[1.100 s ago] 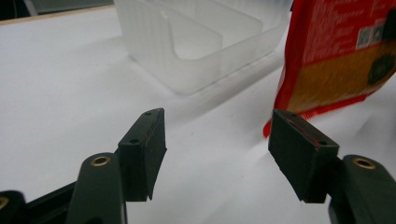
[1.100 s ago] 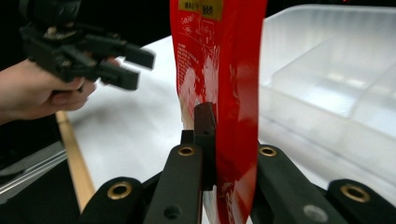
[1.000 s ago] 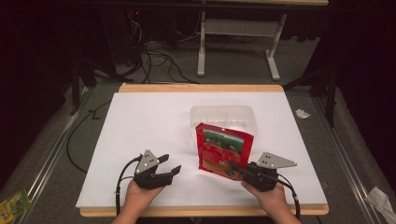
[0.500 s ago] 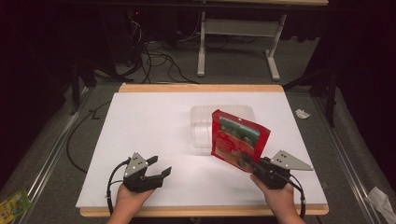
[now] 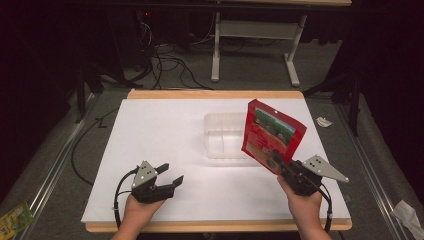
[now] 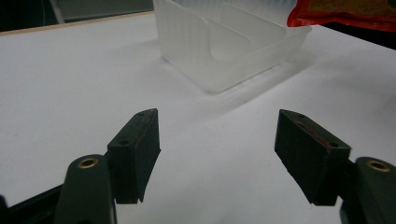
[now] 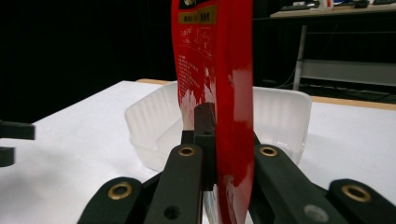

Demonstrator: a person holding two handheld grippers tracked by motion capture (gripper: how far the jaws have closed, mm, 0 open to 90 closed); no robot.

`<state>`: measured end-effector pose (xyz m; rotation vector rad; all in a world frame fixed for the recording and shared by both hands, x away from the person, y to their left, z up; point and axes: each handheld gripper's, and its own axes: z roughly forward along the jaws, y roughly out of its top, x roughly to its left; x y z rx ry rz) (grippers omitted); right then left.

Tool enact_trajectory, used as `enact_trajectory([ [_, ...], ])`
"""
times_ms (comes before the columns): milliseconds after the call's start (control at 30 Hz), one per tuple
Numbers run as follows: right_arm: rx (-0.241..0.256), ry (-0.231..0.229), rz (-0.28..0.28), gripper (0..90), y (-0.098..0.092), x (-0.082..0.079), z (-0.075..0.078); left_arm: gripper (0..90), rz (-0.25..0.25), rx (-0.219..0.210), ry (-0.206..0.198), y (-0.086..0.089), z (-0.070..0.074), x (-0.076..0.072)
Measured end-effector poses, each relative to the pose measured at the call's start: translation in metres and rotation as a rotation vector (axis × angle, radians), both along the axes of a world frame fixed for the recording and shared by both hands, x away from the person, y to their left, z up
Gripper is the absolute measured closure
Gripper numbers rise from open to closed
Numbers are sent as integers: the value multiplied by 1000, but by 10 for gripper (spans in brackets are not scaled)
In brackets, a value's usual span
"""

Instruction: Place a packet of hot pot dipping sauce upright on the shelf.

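Note:
A red snack pouch (image 5: 271, 135) is held up off the table, upright and tilted, by its lower corner in my right gripper (image 5: 276, 162), which is shut on it. In the right gripper view the red pouch (image 7: 219, 79) runs edge-on between the jaws. Behind and left of it stands a clear plastic container (image 5: 223, 135) with a divider, also seen as the clear container (image 6: 224, 42) in the left gripper view. My left gripper (image 5: 170, 175) rests low near the table's front left, open, nothing between its fingers (image 6: 137, 149).
The white table top (image 5: 160, 130) has a wooden edge. A crumpled scrap (image 5: 323, 121) lies off the right edge, a green packet (image 5: 12, 220) on the floor at bottom left. Cables and a desk frame (image 5: 255, 45) lie beyond.
My right gripper has lifted the pouch and carried it right and away from the person, off the table. My left gripper has drawn back toward the front edge.

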<state>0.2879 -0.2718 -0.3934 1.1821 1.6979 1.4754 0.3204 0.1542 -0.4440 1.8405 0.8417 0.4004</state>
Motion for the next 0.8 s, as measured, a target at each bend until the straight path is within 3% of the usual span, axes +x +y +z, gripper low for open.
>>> enact_trajectory([
  [800,0,-5,-53,875,40,51,14,317,-24,-11,-16,0,1,-2],
])
